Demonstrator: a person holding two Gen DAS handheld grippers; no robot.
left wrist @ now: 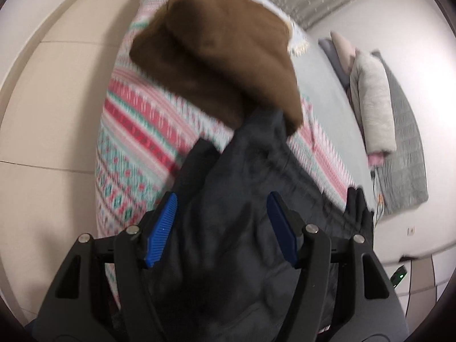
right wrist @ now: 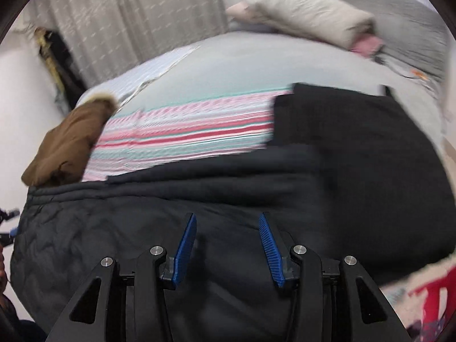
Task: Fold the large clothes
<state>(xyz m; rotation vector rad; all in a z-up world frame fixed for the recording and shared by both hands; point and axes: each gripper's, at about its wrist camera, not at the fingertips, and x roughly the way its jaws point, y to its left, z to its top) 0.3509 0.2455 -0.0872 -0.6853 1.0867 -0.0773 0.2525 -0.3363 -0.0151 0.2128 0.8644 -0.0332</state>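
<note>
A large dark quilted jacket [right wrist: 142, 222] lies across the near edge of the bed, on a pink and teal striped blanket [right wrist: 185, 134]. In the left wrist view the jacket [left wrist: 242, 199] fills the space under and between the blue pads. My left gripper [left wrist: 222, 199] is open just above the jacket fabric. My right gripper [right wrist: 228, 219] is open over the jacket, holding nothing. A brown folded garment [left wrist: 216, 57] lies beyond the jacket; in the right wrist view it [right wrist: 68, 139] sits at the left. A black garment [right wrist: 356, 142] lies at the right.
A grey rolled duvet [right wrist: 310, 20] and grey bedding [left wrist: 404, 154] lie at the bed's far end. A curtain [right wrist: 128, 22] hangs behind. Beige floor tiles [left wrist: 51, 131] run along the bed's left side. Both views are motion blurred.
</note>
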